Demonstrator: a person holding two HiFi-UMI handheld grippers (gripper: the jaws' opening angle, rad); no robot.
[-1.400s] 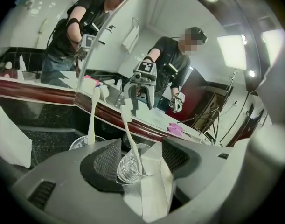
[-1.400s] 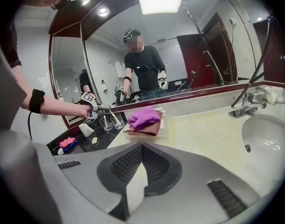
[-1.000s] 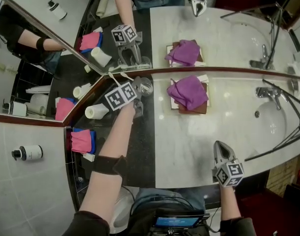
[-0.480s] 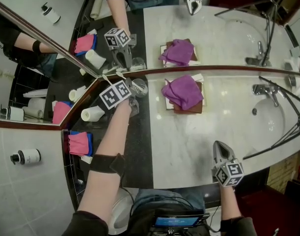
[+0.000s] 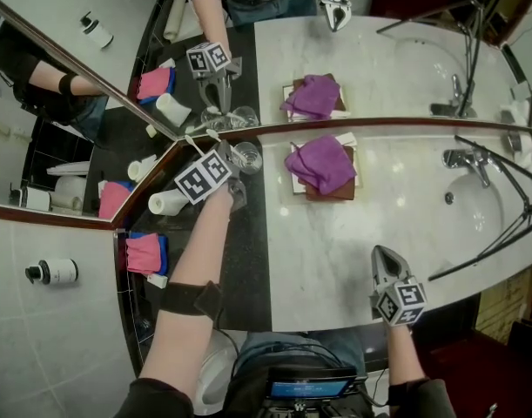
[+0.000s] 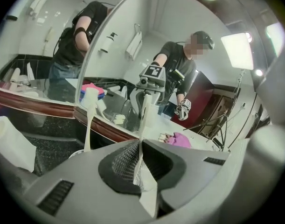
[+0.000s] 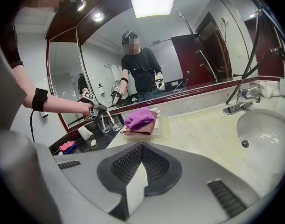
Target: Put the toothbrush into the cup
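One glass cup (image 5: 246, 157) is standing on the dark strip of the counter (image 5: 252, 259), right by the mirror (image 5: 405, 59), in the head view. One purple cloth (image 5: 322, 162) is lying beside it. One tap (image 5: 464, 158) is hanging over one sink (image 5: 488, 207). One white roll (image 5: 168, 202) and one pink cloth (image 5: 144, 252) are lying on the other side of the left gripper (image 5: 222, 160), which is hanging just beside the cup. The right gripper (image 5: 383, 261) is waiting well apart, near the counter's front edge.

In the left gripper view, the jaws have just been closing. They are squeezing one white toothbrush (image 6: 143, 120) — it is sticking up out of them.

In the right gripper view, the jaws are pressing together.
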